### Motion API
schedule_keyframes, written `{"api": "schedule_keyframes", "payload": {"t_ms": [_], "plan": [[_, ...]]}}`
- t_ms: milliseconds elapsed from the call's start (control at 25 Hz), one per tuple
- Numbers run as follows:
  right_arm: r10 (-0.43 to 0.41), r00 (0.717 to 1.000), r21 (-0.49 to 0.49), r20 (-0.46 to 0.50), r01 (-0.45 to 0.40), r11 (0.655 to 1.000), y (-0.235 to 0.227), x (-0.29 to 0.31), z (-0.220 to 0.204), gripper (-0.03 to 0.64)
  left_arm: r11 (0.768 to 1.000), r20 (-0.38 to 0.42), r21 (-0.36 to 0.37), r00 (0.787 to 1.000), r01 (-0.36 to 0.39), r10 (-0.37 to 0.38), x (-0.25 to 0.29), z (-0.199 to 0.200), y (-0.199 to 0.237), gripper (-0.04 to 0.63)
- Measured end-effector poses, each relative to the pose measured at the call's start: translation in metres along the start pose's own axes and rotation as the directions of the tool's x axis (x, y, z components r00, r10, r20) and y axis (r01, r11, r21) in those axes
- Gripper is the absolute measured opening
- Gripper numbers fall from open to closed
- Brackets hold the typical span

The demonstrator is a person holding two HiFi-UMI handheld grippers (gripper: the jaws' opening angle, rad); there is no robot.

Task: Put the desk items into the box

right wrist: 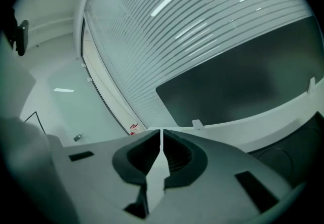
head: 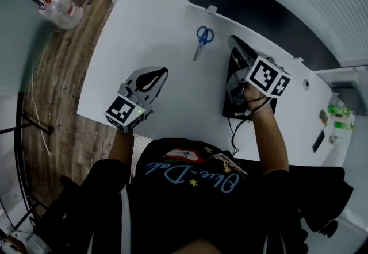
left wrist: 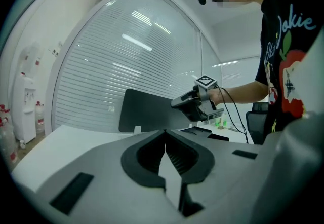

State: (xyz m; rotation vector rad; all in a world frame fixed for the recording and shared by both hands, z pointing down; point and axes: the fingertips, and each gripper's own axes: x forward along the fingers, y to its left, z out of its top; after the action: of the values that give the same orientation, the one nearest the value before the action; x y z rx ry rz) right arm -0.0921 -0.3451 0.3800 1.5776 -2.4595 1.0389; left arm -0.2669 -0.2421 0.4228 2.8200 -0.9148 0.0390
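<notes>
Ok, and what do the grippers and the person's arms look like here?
The left gripper and right gripper: grey shells, black-lined jaws, each bearing a white cube with black square markers. A black cable trails from the right one. The person wears a black short-sleeved T-shirt with blue lettering.

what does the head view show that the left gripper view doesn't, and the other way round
Only the head view: blue-handled scissors lying on the white table, the wooden floor, and the left hand-held gripper seen from above.
Only the left gripper view: a close look along its own jaws, shut with nothing between them.
Both: the right hand-held gripper in the person's hand, the table, and the black panel at its far edge.
</notes>
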Motion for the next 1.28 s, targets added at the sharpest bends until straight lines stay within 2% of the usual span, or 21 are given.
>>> {"api": "schedule_keyframes", "payload": {"t_ms": [80, 280, 560, 1040, 1280], "plan": [[-0.014, 0.999, 0.004, -0.029, 0.014, 1.000, -0.004, 0.016, -0.004, 0.023, 1.000, 0.003, -0.010, 1.000, 0.017, -0.017, 0.004, 0.001, 0.005, 0.009], [-0.058, 0.994, 0.001, -0.095, 0.058, 0.998, -0.015, 0.049, -0.019, 0.025, 1.000, 0.003, -0.018, 1.000, -0.010, 0.010, 0.011, -0.002, 0.027, 0.009], [-0.116, 0.976, 0.064, -0.183, 0.130, 0.989, -0.038, 0.092, -0.043, 0.044, 1.000, -0.046, -0.004, 0.999, -0.002, 0.002, 0.019, -0.013, 0.046, 0.009], [-0.246, 0.905, 0.020, -0.346, 0.269, 0.963, -0.088, 0.136, -0.081, 0.066, 0.998, -0.031, -0.049, 0.999, 0.036, -0.037, 0.030, -0.018, 0.047, 0.009], [-0.307, 0.868, -0.038, -0.390, 0.318, 0.947, -0.104, 0.145, -0.093, 0.074, 0.998, -0.027, -0.061, 0.999, 0.023, -0.025, 0.025, -0.020, 0.055, 0.009]]}}
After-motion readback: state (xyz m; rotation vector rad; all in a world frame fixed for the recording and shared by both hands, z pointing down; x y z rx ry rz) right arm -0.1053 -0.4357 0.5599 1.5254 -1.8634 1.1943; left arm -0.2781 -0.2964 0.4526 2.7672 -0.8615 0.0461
